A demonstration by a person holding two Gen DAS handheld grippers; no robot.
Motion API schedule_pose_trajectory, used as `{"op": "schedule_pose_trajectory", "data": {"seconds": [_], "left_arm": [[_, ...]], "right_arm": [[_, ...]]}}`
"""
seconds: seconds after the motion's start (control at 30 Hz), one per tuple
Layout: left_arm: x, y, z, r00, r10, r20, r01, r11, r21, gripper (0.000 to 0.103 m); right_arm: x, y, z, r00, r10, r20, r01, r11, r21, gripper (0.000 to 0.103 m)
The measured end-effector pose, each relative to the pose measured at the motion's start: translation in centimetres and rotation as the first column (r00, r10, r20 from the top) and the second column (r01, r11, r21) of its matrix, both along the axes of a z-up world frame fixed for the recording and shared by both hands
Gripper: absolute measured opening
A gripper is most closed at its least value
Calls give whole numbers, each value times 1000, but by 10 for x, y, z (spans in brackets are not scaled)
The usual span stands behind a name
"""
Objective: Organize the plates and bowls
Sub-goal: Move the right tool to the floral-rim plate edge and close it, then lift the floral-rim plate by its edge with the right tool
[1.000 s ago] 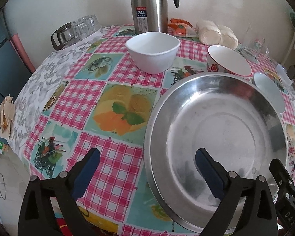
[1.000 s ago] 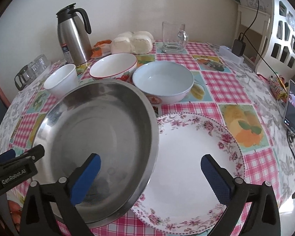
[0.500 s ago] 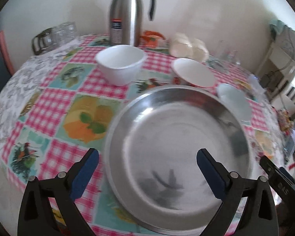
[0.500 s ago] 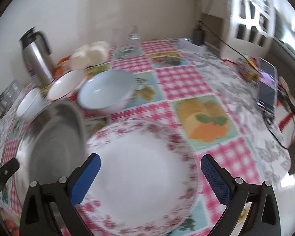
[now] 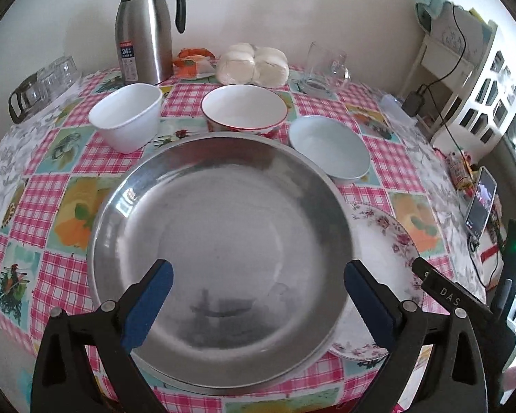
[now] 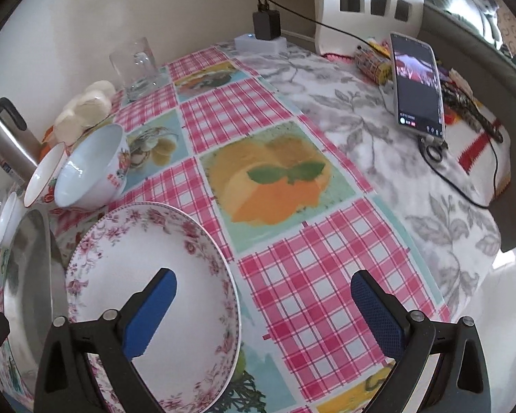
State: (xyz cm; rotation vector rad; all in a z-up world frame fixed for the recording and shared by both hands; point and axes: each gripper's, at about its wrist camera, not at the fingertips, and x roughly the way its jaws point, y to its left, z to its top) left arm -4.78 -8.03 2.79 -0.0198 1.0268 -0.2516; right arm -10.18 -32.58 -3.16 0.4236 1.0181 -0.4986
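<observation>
A large steel plate (image 5: 223,241) lies on the checked tablecloth, its right rim overlapping a floral white plate (image 5: 392,241). My left gripper (image 5: 254,306) stands open over the steel plate's near edge, holding nothing. Behind the plate sit a white squarish bowl (image 5: 127,117), a red-rimmed bowl (image 5: 244,106) and a pale blue bowl (image 5: 328,146). In the right wrist view the floral plate (image 6: 154,289) is at lower left, the steel plate (image 6: 27,275) beside it. My right gripper (image 6: 263,313) is open, its left finger over the floral plate, its right over bare cloth.
A steel thermos jug (image 5: 144,31), a bag of buns (image 5: 254,65), a glass mug (image 5: 321,65) and a glass pot (image 5: 41,86) stand along the back. A phone (image 6: 418,86) with a cable and a charger (image 6: 266,24) lie at the table's right side.
Both views have swung to the right. The left gripper now centres on the steel plate; the right one has turned away from it toward the floral plate and the table's right side.
</observation>
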Motion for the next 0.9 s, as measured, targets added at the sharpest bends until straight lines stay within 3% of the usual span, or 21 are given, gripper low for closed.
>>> {"op": "schedule_pose_trajectory", "data": {"seconds": [0.27, 0.33, 0.53, 0.63, 0.9], "left_arm": [[9, -30, 3, 1000, 31, -4, -30, 994, 102, 99], [14, -41, 5, 1000, 29, 2, -29, 993, 114, 99], [21, -75, -2, 999, -44, -6, 44, 985, 169, 99], [21, -80, -4, 998, -61, -21, 64, 981, 181, 99], [19, -76, 1, 996, -81, -29, 85, 982, 169, 99]], "right_arm": [[4, -1, -6, 1000, 0, -5, 0, 1000, 26, 77], [6, -2, -9, 1000, -2, -13, 3, 999, 37, 66], [16, 0, -14, 999, 46, -9, -45, 995, 87, 44], [20, 5, -19, 997, 72, -32, -68, 991, 116, 42], [26, 17, -20, 974, 228, -22, -226, 973, 52, 39]]}}
